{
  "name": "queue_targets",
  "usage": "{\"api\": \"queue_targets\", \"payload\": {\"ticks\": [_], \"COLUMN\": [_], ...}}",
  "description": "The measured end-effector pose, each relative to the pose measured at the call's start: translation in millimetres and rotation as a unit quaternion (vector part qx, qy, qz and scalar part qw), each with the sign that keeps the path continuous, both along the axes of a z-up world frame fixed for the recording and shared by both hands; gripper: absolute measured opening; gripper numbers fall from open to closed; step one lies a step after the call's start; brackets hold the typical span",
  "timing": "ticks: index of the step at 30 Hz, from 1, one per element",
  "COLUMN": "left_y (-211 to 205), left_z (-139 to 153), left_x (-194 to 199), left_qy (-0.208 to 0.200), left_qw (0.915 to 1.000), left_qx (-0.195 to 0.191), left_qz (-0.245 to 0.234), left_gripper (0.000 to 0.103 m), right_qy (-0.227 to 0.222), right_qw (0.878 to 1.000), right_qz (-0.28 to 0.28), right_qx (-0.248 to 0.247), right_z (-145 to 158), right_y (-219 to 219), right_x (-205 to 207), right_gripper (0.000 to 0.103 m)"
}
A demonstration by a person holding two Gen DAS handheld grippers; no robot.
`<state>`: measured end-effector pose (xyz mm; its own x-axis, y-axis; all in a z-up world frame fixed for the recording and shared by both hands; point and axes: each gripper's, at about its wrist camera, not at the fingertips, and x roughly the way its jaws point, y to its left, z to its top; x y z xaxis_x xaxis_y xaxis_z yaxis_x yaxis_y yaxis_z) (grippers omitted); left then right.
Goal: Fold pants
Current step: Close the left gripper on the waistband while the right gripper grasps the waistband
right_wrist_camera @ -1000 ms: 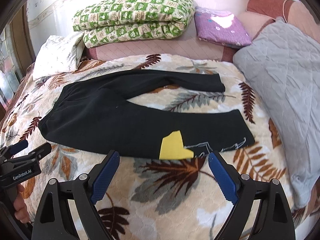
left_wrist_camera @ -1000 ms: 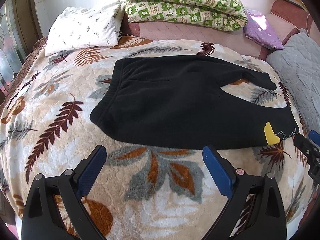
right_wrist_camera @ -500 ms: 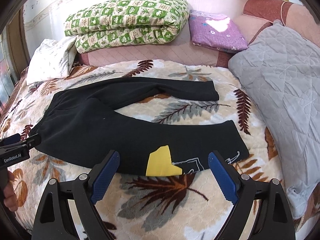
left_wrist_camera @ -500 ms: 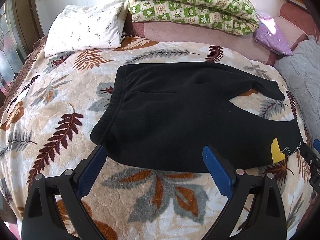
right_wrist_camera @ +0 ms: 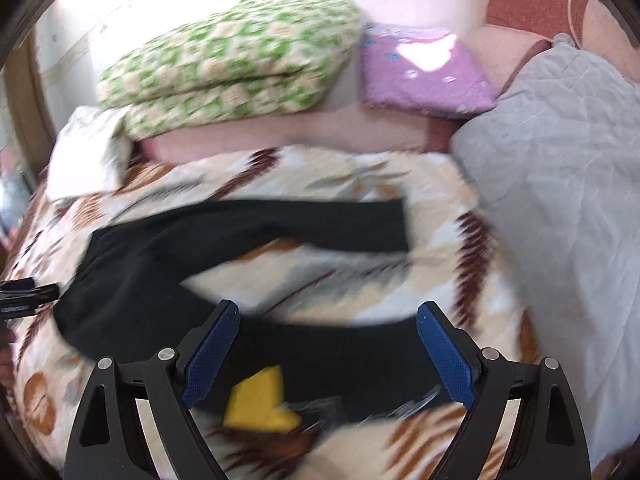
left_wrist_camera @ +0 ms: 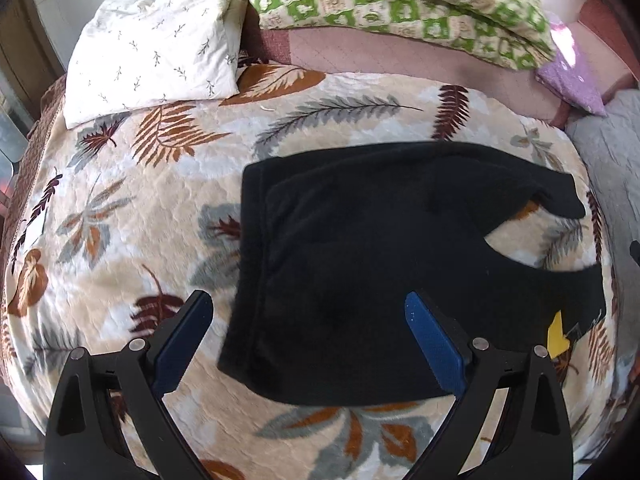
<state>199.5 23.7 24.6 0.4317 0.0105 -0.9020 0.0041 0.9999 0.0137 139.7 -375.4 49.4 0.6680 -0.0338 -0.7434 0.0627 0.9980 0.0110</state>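
Black pants (left_wrist_camera: pixel 380 264) lie flat on the leaf-patterned blanket (left_wrist_camera: pixel 140 208), waistband to the left, both legs running right. A yellow patch (left_wrist_camera: pixel 557 338) marks the near leg. My left gripper (left_wrist_camera: pixel 308 316) is open and empty, over the near waistband corner. In the blurred right wrist view the pants (right_wrist_camera: pixel 168 264) spread across the bed, with the yellow patch (right_wrist_camera: pixel 258 402) by the near leg's cuff. My right gripper (right_wrist_camera: pixel 328 332) is open and empty above that near leg. The left gripper's tip (right_wrist_camera: pixel 24 294) shows at the left edge.
A white pillow (left_wrist_camera: pixel 156 60) and a green checked quilt (left_wrist_camera: pixel 392 0) lie at the head of the bed. A purple pillow (right_wrist_camera: pixel 424 72) and a grey quilt (right_wrist_camera: pixel 560 184) sit to the right. The bed's near edge is just below both grippers.
Both grippers have moved forward over the pants. The left one now covers the waistband corner, the right one the near leg by the yellow patch. The pants have not moved.
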Motion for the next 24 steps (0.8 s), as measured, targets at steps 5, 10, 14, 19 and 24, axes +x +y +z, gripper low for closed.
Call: {"api": "queue_targets", "payload": {"ticks": [5, 10, 14, 19, 24], "left_y": [30, 62, 79, 81, 77], "left_z": [1, -19, -37, -61, -75], "left_x": [49, 95, 118, 134, 154], "left_qy": [0.021, 0.067, 0.096, 0.123, 0.118], "left_qw": [0.9992, 0.9938, 0.9867, 0.9825, 0.9818], "left_qx": [-0.006, -0.049, -0.086, -0.098, -0.105], "left_qz": [0.033, 0.075, 0.099, 0.1, 0.105], "left_gripper": [0.098, 0.098, 0.098, 0.098, 0.098], "right_qy": [0.025, 0.078, 0.094, 0.11, 0.111], "right_qw": [0.999, 0.994, 0.991, 0.989, 0.989], "right_qz": [-0.026, -0.027, -0.03, -0.033, -0.028], "right_qx": [0.027, 0.07, 0.089, 0.091, 0.091], "right_z": [-9, -49, -70, -85, -91], "right_y": [-57, -81, -87, -86, -81], "right_x": [71, 140, 171, 191, 197], "right_gripper": [0.091, 0.089, 0.084, 0.085, 0.086]}}
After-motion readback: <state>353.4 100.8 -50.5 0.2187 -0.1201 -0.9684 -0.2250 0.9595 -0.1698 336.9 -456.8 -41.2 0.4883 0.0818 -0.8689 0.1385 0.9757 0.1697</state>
